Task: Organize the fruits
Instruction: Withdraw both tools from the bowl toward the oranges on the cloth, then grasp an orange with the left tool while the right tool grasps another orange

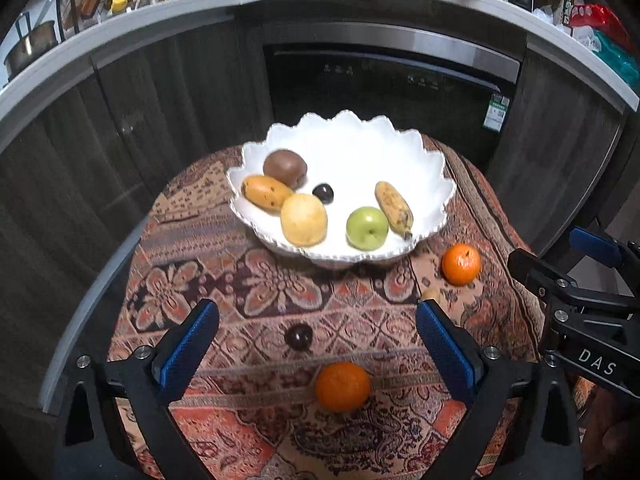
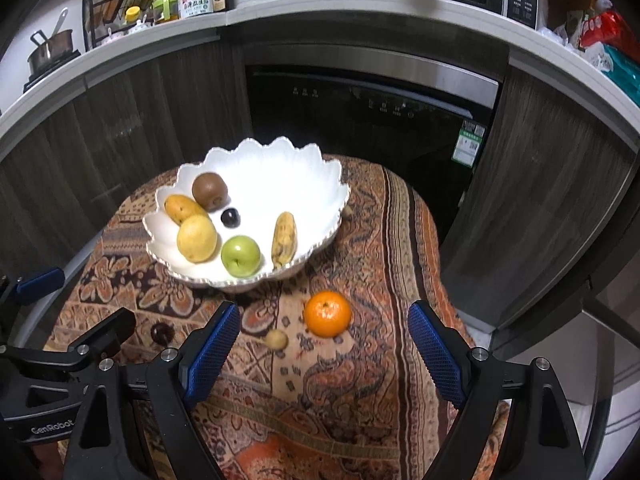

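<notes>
White scalloped bowl (image 1: 420,152) on patterned cloth (image 1: 248,280) holds kiwi (image 1: 285,167), green apple (image 1: 367,227), two spotted bananas. Right banana (image 1: 394,209) lies long axis front-to-back, stem toward camera. Left gripper (image 1: 318,344) jaws wide, empty, orange (image 1: 343,386) on cloth between them. Right gripper (image 2: 324,350) jaws wide, empty; second orange (image 2: 327,313) just ahead.

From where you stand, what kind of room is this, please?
Most likely a home kitchen. A counter holds sauce bottles and a small pot, and a built-in appliance with a dark front, perhaps a dishwasher, sits under it. In front, a white bowl of fruit rests on a patterned cloth.
</notes>
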A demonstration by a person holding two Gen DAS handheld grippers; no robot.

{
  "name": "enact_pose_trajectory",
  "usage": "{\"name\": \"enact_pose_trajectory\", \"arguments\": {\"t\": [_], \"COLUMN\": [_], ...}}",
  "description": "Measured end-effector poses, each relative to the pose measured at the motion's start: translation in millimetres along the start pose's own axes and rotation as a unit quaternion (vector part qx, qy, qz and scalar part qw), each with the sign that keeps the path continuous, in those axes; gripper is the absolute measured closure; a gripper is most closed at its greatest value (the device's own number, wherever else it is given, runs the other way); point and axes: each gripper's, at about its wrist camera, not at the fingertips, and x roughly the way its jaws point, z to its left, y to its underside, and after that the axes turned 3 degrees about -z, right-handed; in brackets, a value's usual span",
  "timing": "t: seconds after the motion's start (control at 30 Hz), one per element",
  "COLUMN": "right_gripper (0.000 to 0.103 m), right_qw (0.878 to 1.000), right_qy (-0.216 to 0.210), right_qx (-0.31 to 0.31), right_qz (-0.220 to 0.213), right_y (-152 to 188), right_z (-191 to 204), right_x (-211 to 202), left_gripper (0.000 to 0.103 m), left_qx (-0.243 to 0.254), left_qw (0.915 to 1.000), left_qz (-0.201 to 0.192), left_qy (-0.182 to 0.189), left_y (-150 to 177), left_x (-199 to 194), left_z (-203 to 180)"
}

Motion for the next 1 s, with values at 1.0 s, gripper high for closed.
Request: {"name": "enact_pose_trajectory", "arguments": {"t": [1.0], "right_gripper": [0.016], "right_qw": [0.998], "right_qy": [0.000], "right_qx": [-0.006], "right_qz": [0.065], "right_y": [52.8], "right_z": [-0.9], "right_x": [48.0], "left_gripper": [0.045], "left_qx": [-0.016], "left_qw": [0.9948], "left_qz": [0.097], "left_qy": [0.024], "left_y": [67.6], "left_x": [68.5], "left_z": [-14.1]}}
